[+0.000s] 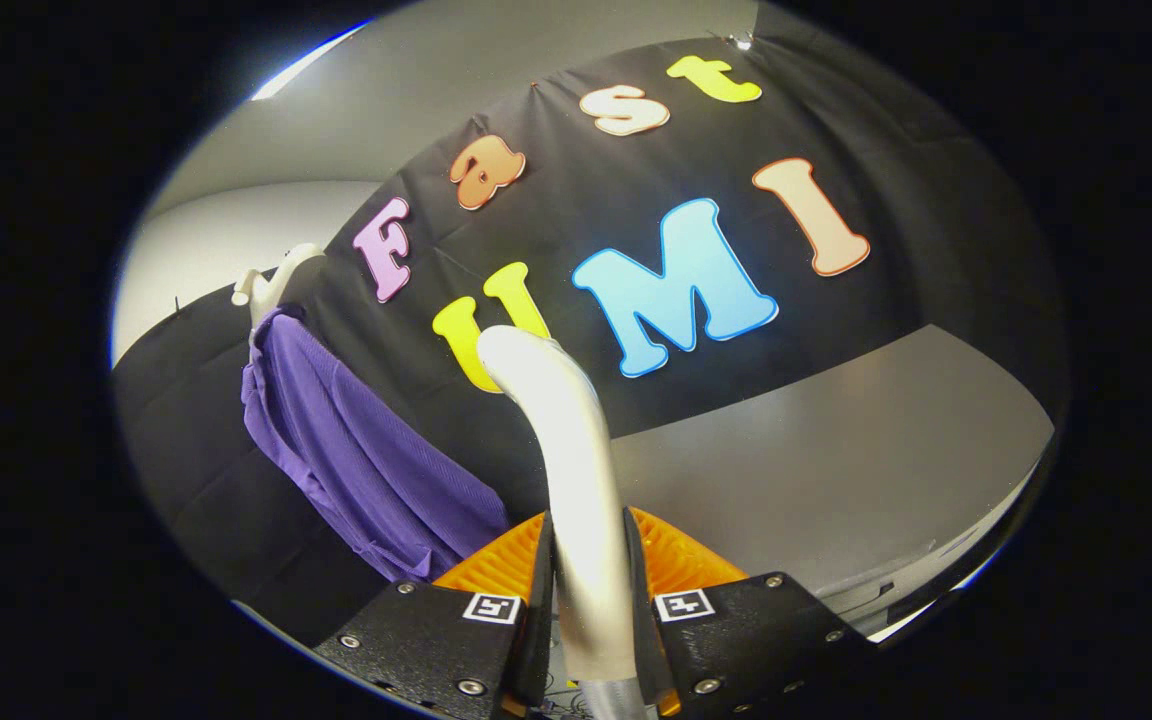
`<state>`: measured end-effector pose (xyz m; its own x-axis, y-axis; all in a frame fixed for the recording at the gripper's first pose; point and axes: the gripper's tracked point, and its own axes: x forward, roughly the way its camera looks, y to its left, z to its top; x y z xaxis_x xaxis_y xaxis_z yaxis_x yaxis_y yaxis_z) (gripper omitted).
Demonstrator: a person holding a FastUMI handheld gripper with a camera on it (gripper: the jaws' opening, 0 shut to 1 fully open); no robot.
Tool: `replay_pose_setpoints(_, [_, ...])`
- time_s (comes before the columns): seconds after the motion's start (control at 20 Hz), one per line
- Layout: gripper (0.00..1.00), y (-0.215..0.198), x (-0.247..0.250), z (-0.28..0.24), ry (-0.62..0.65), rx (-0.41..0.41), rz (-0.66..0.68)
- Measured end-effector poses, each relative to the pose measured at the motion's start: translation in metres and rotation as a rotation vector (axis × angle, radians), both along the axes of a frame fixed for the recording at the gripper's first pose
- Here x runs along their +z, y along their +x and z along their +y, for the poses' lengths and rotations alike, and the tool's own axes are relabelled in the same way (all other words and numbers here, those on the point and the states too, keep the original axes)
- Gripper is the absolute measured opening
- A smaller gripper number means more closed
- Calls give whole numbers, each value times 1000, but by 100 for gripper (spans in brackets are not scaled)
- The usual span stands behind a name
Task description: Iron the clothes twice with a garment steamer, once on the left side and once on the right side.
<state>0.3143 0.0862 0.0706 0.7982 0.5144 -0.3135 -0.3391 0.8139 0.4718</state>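
The gripper (588, 580) is seen at the bottom centre of the frame, its two fingers closed tightly against the sides of a pale, curved handle, which belongs to the garment steamer (566, 440). Both fingers (496, 570) are pressed on that handle, so no gap is left between them beyond the handle's own width. The steamer's handle is carried up from between the fingers towards the middle of the frame, where it bends over to the left and ends in a rounded tip.

A purple garment (356, 450) is hung at the left of the frame, well to the left of the steamer and apart from it. It is draped in folds from a white hanger (271, 285), whose hook is seen in the upper left, just above the garment's collar. The garment's lower edge is reached near the left finger, though contact cannot be judged.

A grey tabletop (836, 450) is spread across the right and lower right of the frame, beyond the fingers, against the black cloth wall (886, 130).
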Motion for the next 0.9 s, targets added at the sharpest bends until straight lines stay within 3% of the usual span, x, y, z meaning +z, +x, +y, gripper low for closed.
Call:
replay_pose_setpoints(0.5, [35,-91,18,42,31,28,-117])
replay_pose_setpoints(0.9, [34,-146,60,67,59,43,-229])
